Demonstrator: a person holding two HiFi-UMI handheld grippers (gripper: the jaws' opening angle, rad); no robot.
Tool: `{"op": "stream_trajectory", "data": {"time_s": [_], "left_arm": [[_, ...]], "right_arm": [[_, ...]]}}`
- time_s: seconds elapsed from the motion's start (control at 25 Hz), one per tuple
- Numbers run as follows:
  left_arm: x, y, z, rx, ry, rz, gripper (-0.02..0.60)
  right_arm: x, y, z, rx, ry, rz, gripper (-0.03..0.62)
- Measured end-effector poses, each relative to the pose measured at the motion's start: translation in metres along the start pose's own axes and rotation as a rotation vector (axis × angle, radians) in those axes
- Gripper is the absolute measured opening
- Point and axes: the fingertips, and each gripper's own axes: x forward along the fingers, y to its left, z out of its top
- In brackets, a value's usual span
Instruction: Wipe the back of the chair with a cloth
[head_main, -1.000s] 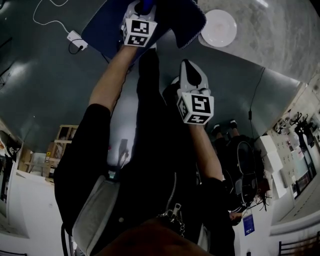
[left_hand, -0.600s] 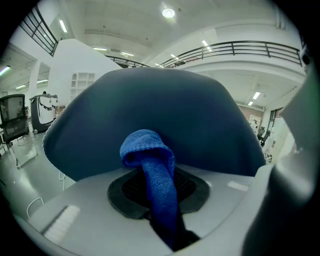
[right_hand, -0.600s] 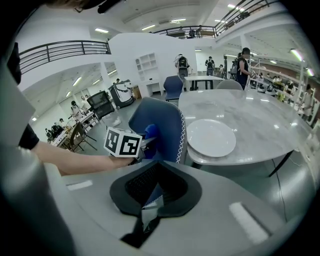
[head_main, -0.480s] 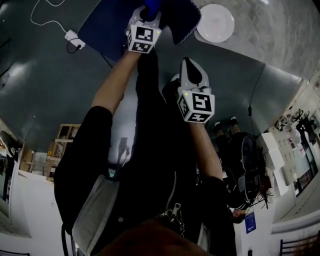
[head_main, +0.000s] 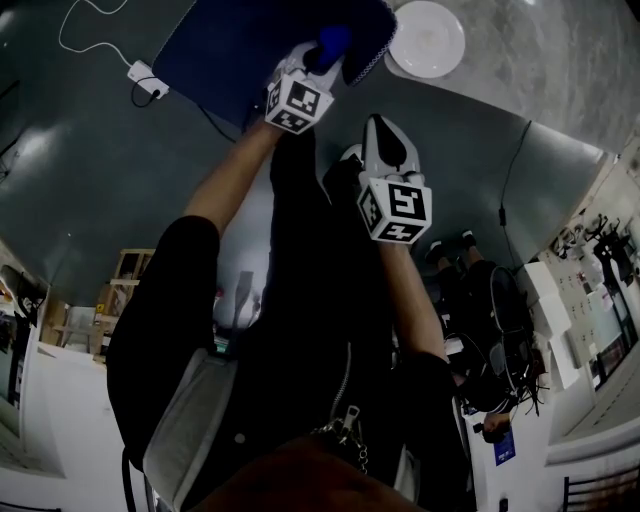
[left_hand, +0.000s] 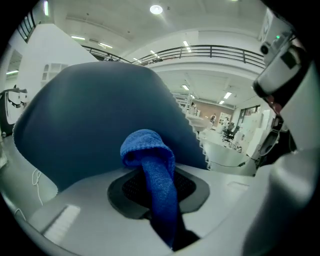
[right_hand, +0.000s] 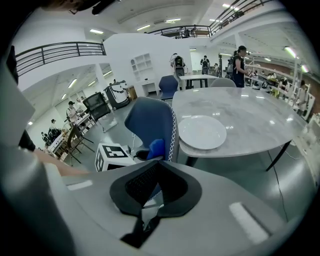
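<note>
Cloth (left_hand: 150, 170), blue and knitted in texture, sits clamped in the left gripper (left_hand: 159, 202), whose jaws are clenched on its lower end while the bunched upper end pokes out ahead and lies against the dark blue chair back (left_hand: 90, 125). The only printed marks we can see are the black-and-white square patterns on the marker cubes, one on each gripper in the head view. From the head view we see the left gripper (head_main: 315, 62) stretched forward to the chair (head_main: 240, 45), with the cloth (head_main: 333, 42) at its tip. The right gripper (head_main: 376, 124) is held lower and nearer the body, apart from the chair. Its own view shows the right gripper (right_hand: 148, 199) with its jaws pressed together and gripping nothing. That view also gives us what the left gripper view does not: the chair (right_hand: 150, 120) standing just beside a pale marble-look table (right_hand: 250, 115) bearing a white plate (right_hand: 202, 132), and the cloth (right_hand: 156, 148) at the chair's white-stitched edge. Only the head view shows a white plug block (head_main: 148, 78) with its cable on the grey floor.
</note>
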Motion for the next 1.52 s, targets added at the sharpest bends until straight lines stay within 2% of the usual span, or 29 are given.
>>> {"op": "stream_trajectory", "data": {"time_s": [0.12,0.28,0.4,0.52,0.6,0.92,1.04,1.2,1.32,1.52], "left_arm": [[-0.005,-0.023,-0.010,0.005,0.010,-0.083,0.084],[-0.011,-0.034,-0.017,0.028,0.022,-0.143,0.084],[-0.014,-0.028,-0.019,0.074,0.019,-0.155,0.086],[-0.019,-0.009,-0.014,0.089,-0.015,-0.130,0.086],[-0.025,0.019,-0.006,0.084,-0.046,-0.074,0.086],[-0.056,0.179,0.001,0.027,-0.087,0.250,0.086],[-0.067,0.229,-0.010,-0.064,-0.081,0.379,0.086],[-0.075,0.292,-0.029,-0.249,-0.078,0.547,0.087],[-0.069,0.312,-0.035,-0.325,-0.079,0.584,0.089],[-0.052,0.301,-0.029,-0.321,-0.092,0.568,0.087]], "right_arm": [[0.001,-0.001,-0.001,0.008,0.002,-0.004,0.003],[0.003,0.003,0.001,0.006,-0.002,0.003,0.003],[0.007,0.008,0.000,-0.001,-0.003,0.016,0.003],[0.008,0.006,-0.002,-0.014,0.013,0.016,0.003],[0.008,0.007,-0.002,-0.018,0.018,0.013,0.003],[0.028,0.014,0.010,-0.116,0.013,0.024,0.003],[0.037,0.025,0.020,-0.153,0.013,0.050,0.003],[0.051,0.042,0.041,-0.208,-0.001,0.097,0.003],[0.062,0.050,0.051,-0.232,-0.007,0.121,0.003],[0.068,0.050,0.051,-0.247,0.006,0.134,0.003]]}}
